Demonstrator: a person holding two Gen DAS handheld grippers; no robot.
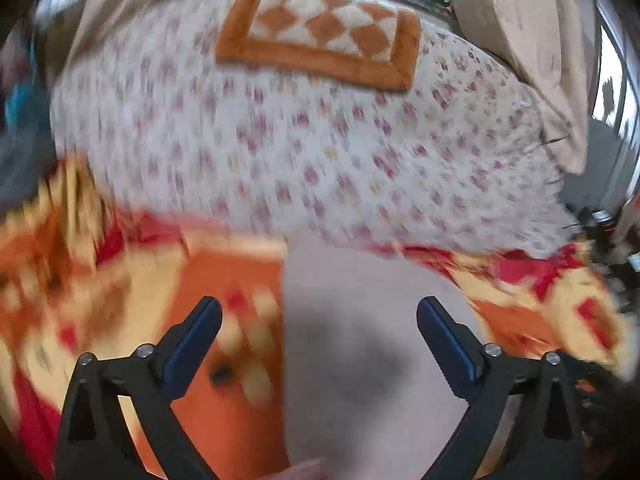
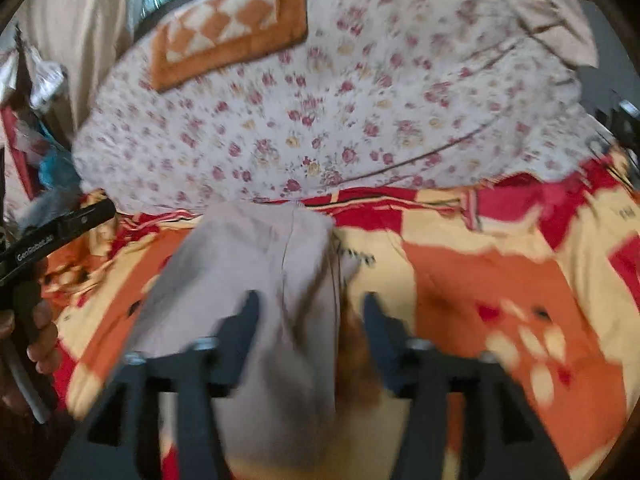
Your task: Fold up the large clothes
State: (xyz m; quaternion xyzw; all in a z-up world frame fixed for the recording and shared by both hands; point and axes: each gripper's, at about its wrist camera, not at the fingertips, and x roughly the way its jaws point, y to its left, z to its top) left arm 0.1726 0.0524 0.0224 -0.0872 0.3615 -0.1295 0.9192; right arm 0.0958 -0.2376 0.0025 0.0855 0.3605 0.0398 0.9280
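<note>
Garment (image 2: 256, 264) in pale pink lying folded on orange blanket (image 2: 480, 280), left gripper (image 1: 319, 316) released, right gripper (image 2: 310, 312) released above it

Right claw (image 2: 310, 320) agape above folded grey garment (image 2: 256, 264) — patterned blanket (image 2: 480, 280) beneath

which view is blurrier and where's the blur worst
Left wrist view: blankets heavily smeared, orange blanket worst, left gripper crisp. Right wrist view: milder smear, floral sheet readable, but right gripper itself blurred. Both bend at the edges.
</note>
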